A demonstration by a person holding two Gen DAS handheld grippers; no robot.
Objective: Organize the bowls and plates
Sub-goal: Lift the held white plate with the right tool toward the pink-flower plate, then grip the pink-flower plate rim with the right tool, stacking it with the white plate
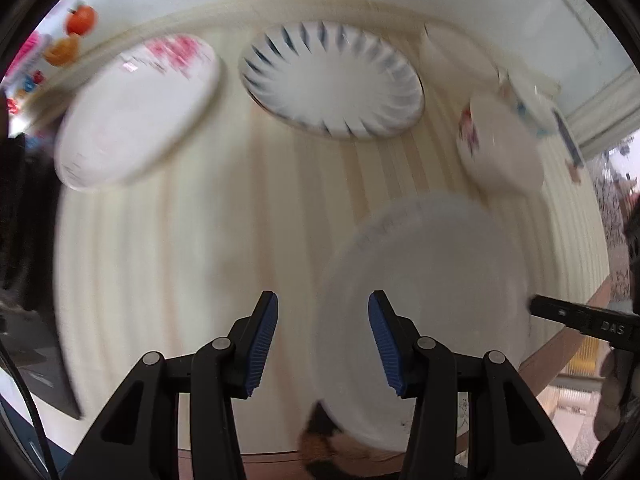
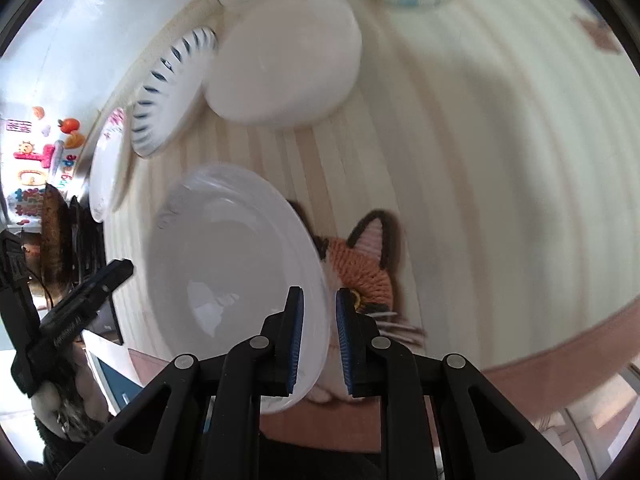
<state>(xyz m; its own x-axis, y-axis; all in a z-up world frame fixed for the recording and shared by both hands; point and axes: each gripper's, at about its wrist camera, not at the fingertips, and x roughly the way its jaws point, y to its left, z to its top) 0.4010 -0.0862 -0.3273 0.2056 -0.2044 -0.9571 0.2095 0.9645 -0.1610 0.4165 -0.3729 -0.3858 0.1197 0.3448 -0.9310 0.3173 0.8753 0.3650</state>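
Here, my right gripper pinches a white plate over the cream striped tablecloth; my left gripper is spread wide, with colourful wall stickers beyond the tabletop's far edge.

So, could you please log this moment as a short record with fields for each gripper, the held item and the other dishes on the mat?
left gripper: open, holding nothing, above the striped mat
right gripper: fingers astride the rim of the plain white plate; a small gap shows, so grip not certain
plate position: near edge of the mat, partly over the cat design
other dishes: blue-striped plate, pink floral plate, floral bowl
image quality: motion blur in both views
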